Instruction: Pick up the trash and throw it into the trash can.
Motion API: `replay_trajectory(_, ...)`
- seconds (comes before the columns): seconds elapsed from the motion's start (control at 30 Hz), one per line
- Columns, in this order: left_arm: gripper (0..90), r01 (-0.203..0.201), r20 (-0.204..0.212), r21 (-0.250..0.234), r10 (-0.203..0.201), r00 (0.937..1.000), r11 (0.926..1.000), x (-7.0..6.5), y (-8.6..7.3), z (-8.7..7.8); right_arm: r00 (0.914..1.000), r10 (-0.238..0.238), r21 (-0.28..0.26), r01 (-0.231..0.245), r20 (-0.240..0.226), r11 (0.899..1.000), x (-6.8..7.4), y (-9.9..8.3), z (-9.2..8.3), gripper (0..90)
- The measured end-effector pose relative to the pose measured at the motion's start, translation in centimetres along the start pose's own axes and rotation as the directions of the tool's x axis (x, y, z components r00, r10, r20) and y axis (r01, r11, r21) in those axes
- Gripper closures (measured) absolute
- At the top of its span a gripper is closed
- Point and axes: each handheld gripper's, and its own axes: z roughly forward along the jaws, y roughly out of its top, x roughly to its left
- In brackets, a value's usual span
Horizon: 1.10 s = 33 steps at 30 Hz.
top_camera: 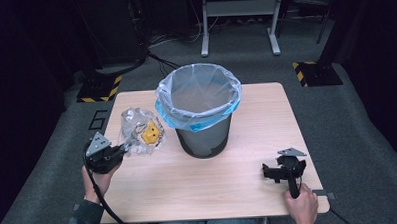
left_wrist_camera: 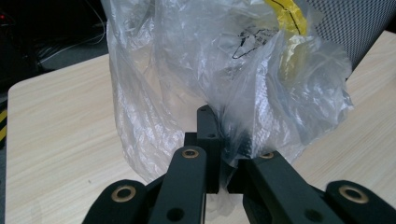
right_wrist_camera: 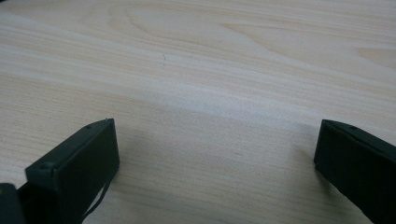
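1. High view: I see my left gripper [top_camera: 108, 156] at the table's [top_camera: 267, 139] left edge, its jaws pinched on the near corner of a crumpled clear plastic bag [top_camera: 141, 131] with a yellow label. The bag stretches away from the jaws, forward and to the right, toward the mesh bin [top_camera: 203, 137] lined with a blue-rimmed liner [top_camera: 198, 92]. The bag's far end lies just beside the bin's base, not touching as far as I can tell. My left hand is much the nearer one to it. I judge the next move is a lift up and rightward over the rim, which stands well above the bag.

2. High view again: my right gripper [top_camera: 283, 170] rests near the table's right front corner, well apart from both bag and bin.

3. Left gripper view: the jaws are nearly closed with a fold of plastic film [left_wrist_camera: 224, 93] clamped between them. The bag rises straight ahead of the jaws, the yellow label upper right and the bin's mesh wall [left_wrist_camera: 359, 23] beyond it.

4. Right gripper view: the jaws stand wide apart over bare wood [right_wrist_camera: 210, 93], holding nothing.
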Motion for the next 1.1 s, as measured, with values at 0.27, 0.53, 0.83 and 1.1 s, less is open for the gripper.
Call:
replay_trajectory(0.27, 88.1, -0.021, 0.004, -0.015, 0.021, 0.9998, 0.9997, 0.2, 2.2, -0.8, 1.0, 0.0, 0.0, 0.0, 0.0, 1.0, 0.0, 0.0, 0.0, 0.0)
replay_trajectory(0.53, 88.1, -0.028, 0.012, -0.025, 0.028, 0.9995, 0.9993, 0.4, 3.9, -1.5, 1.0, 0.0, 0.0, 0.0, -0.002, 1.0, 0.0, 0.0, 0.0, 0.0)
replay_trajectory(0.83, 88.2, -0.047, 0.001, -0.037, 0.047, 0.9989, 0.9982, 0.4, 6.0, -2.2, 1.0, 0.0, -0.001, 0.0, -0.004, 1.0, 0.0, 0.0, 0.0, 0.0)
replay_trajectory(1.1, 88.1, -0.056, -0.003, -0.053, 0.056, 0.9984, 0.997, 0.5, 7.2, -2.6, 1.0, -0.001, -0.001, 0.001, -0.004, 1.0, 0.0, 0.0, 0.0, 0.0)
